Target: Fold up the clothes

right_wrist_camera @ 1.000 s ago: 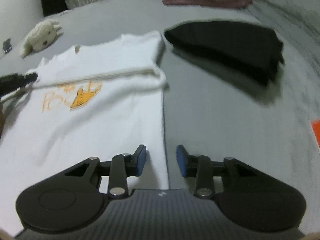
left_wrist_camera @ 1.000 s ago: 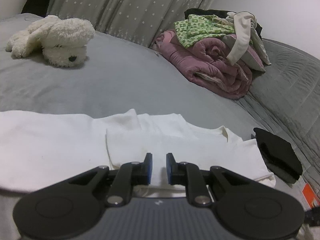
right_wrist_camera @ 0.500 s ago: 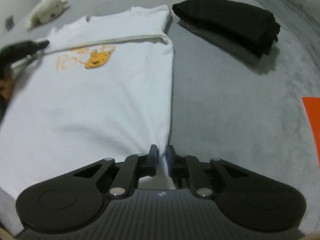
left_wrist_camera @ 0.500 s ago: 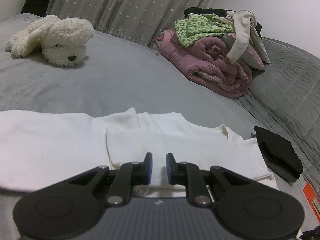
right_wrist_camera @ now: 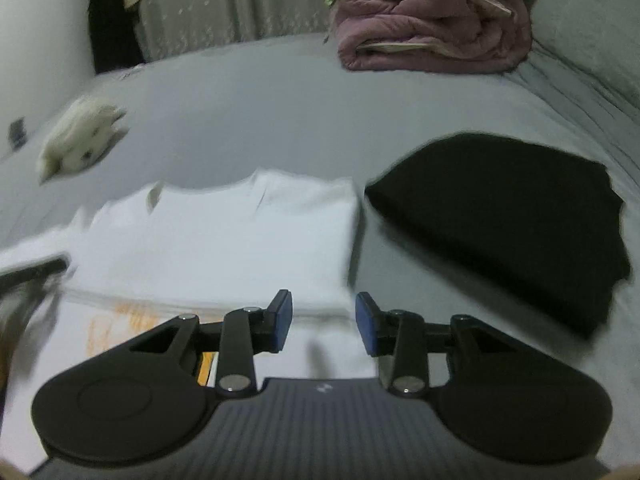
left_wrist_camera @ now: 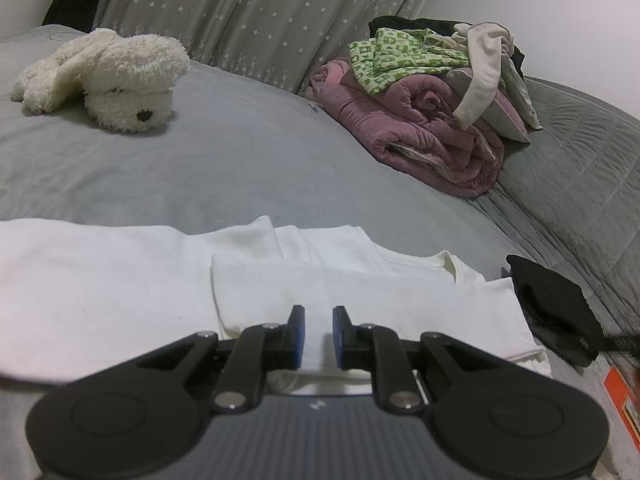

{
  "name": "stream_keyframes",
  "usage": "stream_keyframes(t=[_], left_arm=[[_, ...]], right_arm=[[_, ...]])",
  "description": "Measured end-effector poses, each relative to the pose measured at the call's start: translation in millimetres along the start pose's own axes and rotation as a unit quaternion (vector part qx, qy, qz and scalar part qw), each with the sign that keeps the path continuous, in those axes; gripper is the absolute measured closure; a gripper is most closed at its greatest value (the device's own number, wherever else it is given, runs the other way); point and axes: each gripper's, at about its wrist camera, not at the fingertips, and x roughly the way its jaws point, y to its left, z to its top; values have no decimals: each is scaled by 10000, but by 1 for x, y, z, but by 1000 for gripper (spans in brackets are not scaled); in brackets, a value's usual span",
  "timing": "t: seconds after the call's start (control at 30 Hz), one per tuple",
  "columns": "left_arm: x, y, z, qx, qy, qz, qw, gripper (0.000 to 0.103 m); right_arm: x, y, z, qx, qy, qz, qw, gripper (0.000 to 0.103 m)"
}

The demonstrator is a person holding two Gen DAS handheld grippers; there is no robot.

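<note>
A white T-shirt (left_wrist_camera: 360,292) lies flat on the grey bed (left_wrist_camera: 240,168), its sleeves folded in and its collar towards the headboard. My left gripper (left_wrist_camera: 319,332) rests at the shirt's left side, its jaws narrow, with a fold of white cloth filling the gap. In the right wrist view the shirt (right_wrist_camera: 240,232) shows an orange print (right_wrist_camera: 100,324) below a folded edge. My right gripper (right_wrist_camera: 322,320) hovers over the shirt's right edge. Its jaws are opening, and the pads touch no cloth.
A folded black garment (right_wrist_camera: 500,220) lies just right of the shirt. A white plush dog (left_wrist_camera: 116,76) sits at the far left. A pink quilt with loose clothes (left_wrist_camera: 432,132) is heaped at the headboard. An orange item (left_wrist_camera: 620,396) lies at the bed's near right.
My right gripper closed on the shirt's right edge near the hem, then let go and moved forward over the shirt towards the folded edge. The left gripper stayed still.
</note>
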Motion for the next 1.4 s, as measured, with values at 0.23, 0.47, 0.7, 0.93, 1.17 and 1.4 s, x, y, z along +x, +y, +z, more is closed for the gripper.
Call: stream_keyframes(t=[0.23, 0.47, 0.7, 0.93, 1.17, 1.4], left_arm=[[0, 0, 0, 4, -1, 1, 10000, 88], [1, 2, 0, -52, 10, -17, 10000, 88], [1, 2, 0, -59, 18, -15, 10000, 88], [-3, 2, 1, -54, -86, 24, 9999, 88], [-12, 10, 6, -266, -339, 411, 9982, 88], [-22, 20, 8, -519, -727, 1474, 9850, 63]], right_arm=[[41, -17, 15, 319, -174, -289, 9989, 64], [67, -30, 15, 859, -402, -54, 9955, 66], [72, -3, 11, -34, -873, -757, 9933, 97], [65, 6, 12, -301, -986, -1073, 9889, 68], [36, 31, 15, -315, -1463, -1025, 9834, 56], [30, 77, 15, 144, -1266, -157, 9917, 52]])
